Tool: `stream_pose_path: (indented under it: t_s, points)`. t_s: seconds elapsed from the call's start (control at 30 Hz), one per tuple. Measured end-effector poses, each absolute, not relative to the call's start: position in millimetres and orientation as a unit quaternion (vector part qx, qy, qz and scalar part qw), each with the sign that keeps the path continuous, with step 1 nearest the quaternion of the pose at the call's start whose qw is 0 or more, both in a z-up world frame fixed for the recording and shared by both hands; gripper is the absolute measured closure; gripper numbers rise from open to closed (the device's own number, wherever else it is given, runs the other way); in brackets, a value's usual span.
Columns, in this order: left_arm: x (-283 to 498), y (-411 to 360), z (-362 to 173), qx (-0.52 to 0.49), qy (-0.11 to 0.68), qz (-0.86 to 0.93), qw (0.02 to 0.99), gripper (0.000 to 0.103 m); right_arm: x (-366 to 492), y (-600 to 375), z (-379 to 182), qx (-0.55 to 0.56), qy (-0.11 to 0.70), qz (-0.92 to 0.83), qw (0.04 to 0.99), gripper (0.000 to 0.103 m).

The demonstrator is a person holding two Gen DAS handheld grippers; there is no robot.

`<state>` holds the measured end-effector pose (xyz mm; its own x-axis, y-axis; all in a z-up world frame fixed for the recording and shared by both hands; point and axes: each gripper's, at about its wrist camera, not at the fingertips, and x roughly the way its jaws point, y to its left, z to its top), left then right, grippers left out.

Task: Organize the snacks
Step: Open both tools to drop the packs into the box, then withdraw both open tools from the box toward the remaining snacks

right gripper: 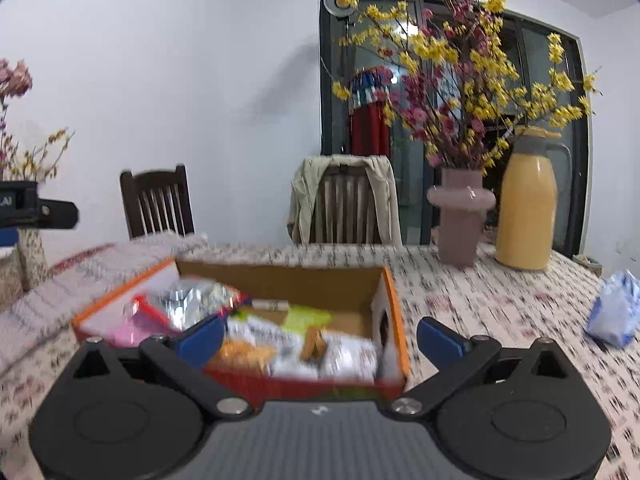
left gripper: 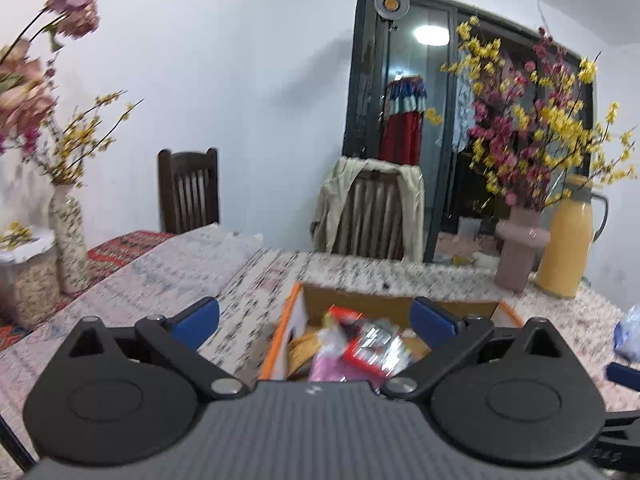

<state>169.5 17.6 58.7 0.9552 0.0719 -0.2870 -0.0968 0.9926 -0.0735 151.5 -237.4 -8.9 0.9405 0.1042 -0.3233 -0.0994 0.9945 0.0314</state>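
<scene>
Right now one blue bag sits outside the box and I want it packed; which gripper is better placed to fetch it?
Right gripper: open, empty, the bag lies on its right.

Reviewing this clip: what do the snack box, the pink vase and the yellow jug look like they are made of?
Snack box: cardboard, going by its raw brown inner walls; outside printed orange.
Pink vase: probably glazed ceramic, smooth with a small bright glint; plastic is possible.
Yellow jug: glossy shell, plastic or coated metal, with a grey plastic-looking collar and handle.
</scene>
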Motion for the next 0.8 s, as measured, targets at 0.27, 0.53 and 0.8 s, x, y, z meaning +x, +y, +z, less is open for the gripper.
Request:
stream_pose_path:
  t_s: [0.27,0.53,0.8]
  points:
    - [154.0,53.5,5.4,-0.015,0.204,0.074,0.976,0.0,126.1,-259.0,-52.2,0.001,0.226,0.023,0.974,0.0]
    - [150.9,59.8,-37.4,-0.009,0.221,0.093,0.971,0.0,124.3,-276.1,-67.7,0.039,0.237,0.021,0.97,0.0]
    - [149.9,63.0,-36.3,-0.018,0.21,0.09,0.973,0.0,125.4,-282.1,-68.8,0.064,0.235,0.026,0.97,0.0]
